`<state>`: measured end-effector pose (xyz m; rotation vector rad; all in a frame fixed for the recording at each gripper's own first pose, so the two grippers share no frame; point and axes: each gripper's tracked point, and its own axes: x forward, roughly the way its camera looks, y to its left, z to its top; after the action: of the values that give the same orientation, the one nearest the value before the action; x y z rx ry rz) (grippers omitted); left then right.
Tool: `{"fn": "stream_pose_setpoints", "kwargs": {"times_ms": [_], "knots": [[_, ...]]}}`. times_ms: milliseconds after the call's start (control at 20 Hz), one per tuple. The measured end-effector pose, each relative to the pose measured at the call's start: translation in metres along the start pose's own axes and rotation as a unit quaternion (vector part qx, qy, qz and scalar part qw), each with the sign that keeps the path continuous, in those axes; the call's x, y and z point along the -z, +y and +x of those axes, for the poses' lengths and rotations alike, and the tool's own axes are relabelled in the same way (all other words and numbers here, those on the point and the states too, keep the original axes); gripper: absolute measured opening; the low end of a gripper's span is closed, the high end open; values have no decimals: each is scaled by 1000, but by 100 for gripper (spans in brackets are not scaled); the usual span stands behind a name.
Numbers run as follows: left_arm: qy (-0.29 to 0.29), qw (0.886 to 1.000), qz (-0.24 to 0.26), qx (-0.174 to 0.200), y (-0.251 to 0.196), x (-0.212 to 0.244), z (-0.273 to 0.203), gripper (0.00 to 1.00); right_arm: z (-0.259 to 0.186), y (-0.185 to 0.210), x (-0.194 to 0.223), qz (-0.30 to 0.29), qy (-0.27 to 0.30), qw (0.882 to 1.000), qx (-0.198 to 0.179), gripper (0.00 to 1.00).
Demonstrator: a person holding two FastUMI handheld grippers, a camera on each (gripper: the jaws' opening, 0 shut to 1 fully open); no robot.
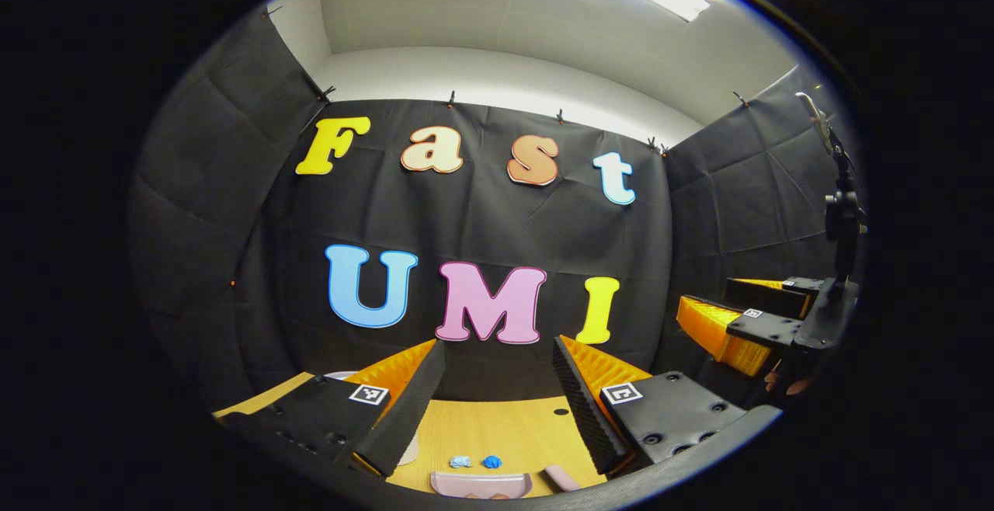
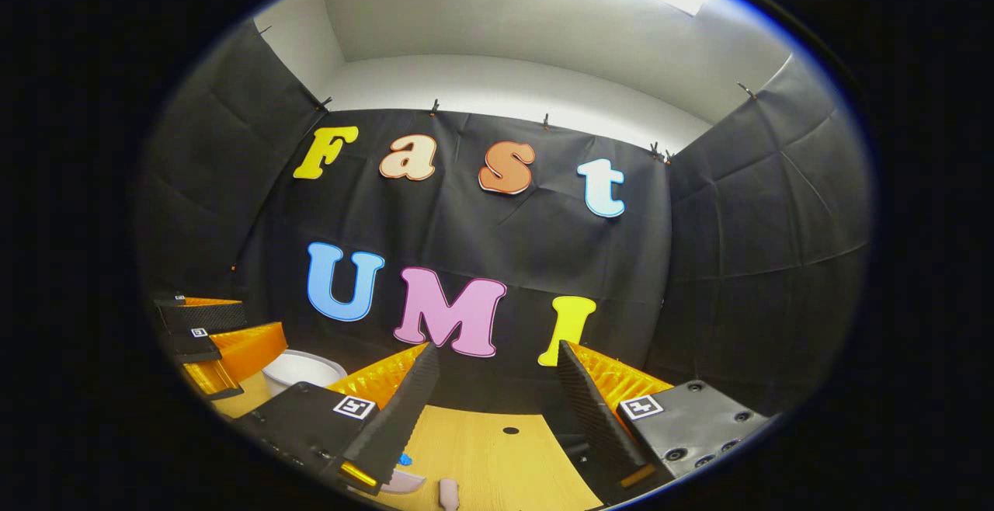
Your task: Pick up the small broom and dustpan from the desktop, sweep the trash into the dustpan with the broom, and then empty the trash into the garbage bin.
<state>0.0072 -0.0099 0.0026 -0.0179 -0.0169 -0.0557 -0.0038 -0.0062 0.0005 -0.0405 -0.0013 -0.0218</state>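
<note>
Wooden desktop [image 1: 505, 425] lies open between the spread left gripper [image 1: 497, 387]. Dustpan [image 1: 481, 484] and blue trash [image 1: 491, 462] sit at its near edge. Right gripper [image 2: 493, 394] is spread, holding nothing.

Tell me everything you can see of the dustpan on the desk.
The dustpan is pale pink and looks like plastic. It lies flat on the wooden desk, low in the left gripper view, partly cut off at the edge. Two small blue scraps sit just beyond it, apart from it. Neither gripper touches it.
</note>
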Motion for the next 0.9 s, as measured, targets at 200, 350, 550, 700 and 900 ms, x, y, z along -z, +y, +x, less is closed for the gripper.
{"fn": "stream_pose_setpoints", "kwargs": {"times_ms": [200,350,550,700,900], "knots": [[-1,1000,2,-3,4,1,-1,82,3,6,-1,1,-1,1000,-5,98],[2,1000,3,-2,4,1,0,82,6,9,0,3,-2,1000,-6,98],[-3,1000,9,-6,8,-2,0,82,8,12,3,9,2,1000,-6,98],[2,1000,8,-7,8,2,3,84,8,14,7,21,9,1000,-6,98],[11,1000,8,-9,9,6,6,82,10,12,18,35,26,999,2,98]]}}
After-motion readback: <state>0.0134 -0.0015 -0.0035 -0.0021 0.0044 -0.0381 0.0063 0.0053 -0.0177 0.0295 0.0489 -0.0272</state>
